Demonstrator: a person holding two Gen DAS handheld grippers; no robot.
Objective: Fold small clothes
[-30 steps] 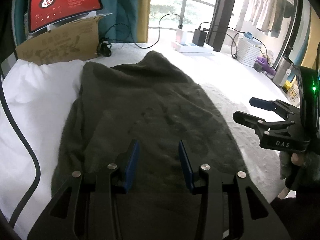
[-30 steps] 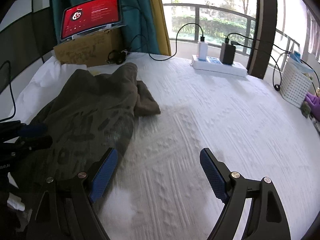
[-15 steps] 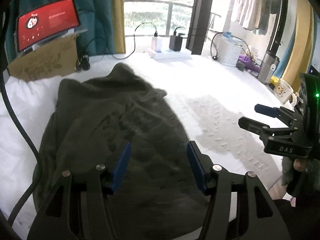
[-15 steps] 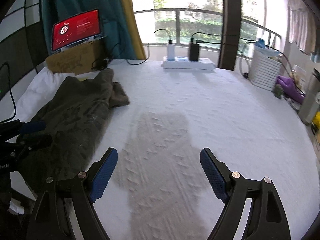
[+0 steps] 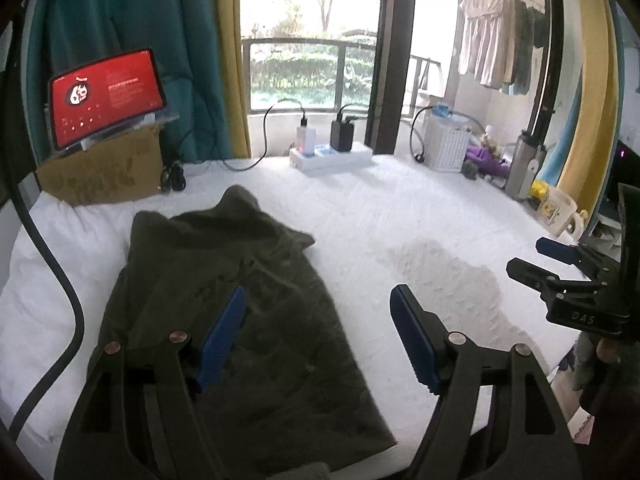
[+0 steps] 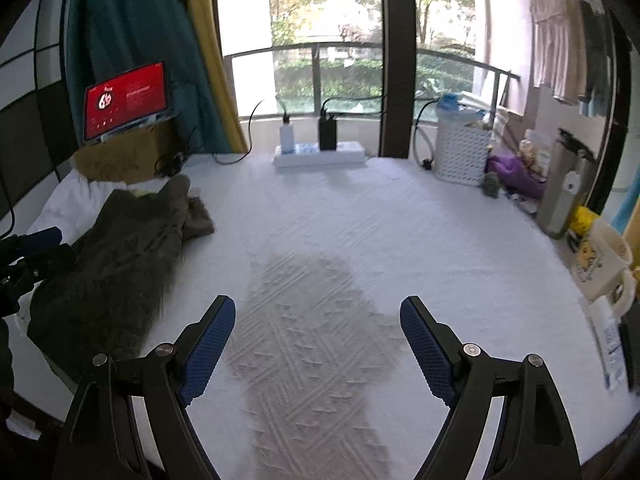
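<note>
A dark olive garment point(image 5: 224, 300) lies spread on the left side of the white bed point(image 5: 400, 216), lengthwise away from me. It also shows in the right wrist view point(image 6: 116, 256) at the left. My left gripper point(image 5: 316, 332) is open and empty, held above the garment's right edge near the bed's front. My right gripper point(image 6: 316, 344) is open and empty above bare sheet to the right of the garment. It shows in the left wrist view point(image 5: 560, 268) at the far right.
A tablet with a red screen point(image 5: 106, 96) stands on a cardboard box point(image 5: 104, 168) at the back left. A power strip with chargers point(image 5: 330, 152) lies at the back middle. A white basket point(image 6: 462, 152), a steel bin point(image 6: 564, 192) and a mug point(image 6: 604, 264) stand off the right side.
My left gripper has opened wider and pulled back and up from the garment. Both views have tilted up, showing more of the room. The garment has not moved.
</note>
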